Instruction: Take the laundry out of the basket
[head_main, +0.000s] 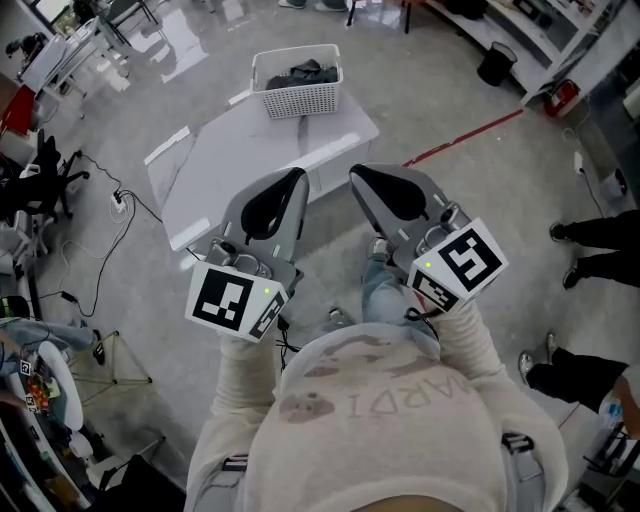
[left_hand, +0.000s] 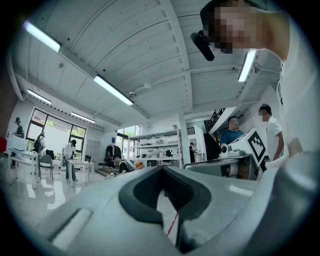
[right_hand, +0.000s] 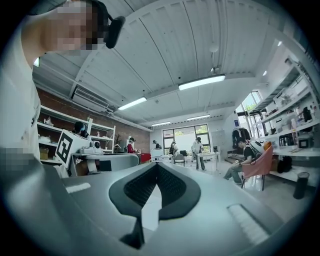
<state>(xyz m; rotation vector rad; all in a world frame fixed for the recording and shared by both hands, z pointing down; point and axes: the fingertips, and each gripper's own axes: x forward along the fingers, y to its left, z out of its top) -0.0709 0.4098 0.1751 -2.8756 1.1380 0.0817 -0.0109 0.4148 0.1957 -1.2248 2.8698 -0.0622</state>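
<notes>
Laundry (head_main: 306, 72) lay dark in the white basket (head_main: 297, 100) at the far end of the table (head_main: 250, 150), well apart from both grippers. Left gripper (head_main: 292, 185) and right gripper (head_main: 362, 180) pointed toward it side by side, each with jaws together at the tips and nothing between them.

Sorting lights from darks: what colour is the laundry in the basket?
Dark, black or charcoal laundry, in a white basket; the head view shows it best.
</notes>
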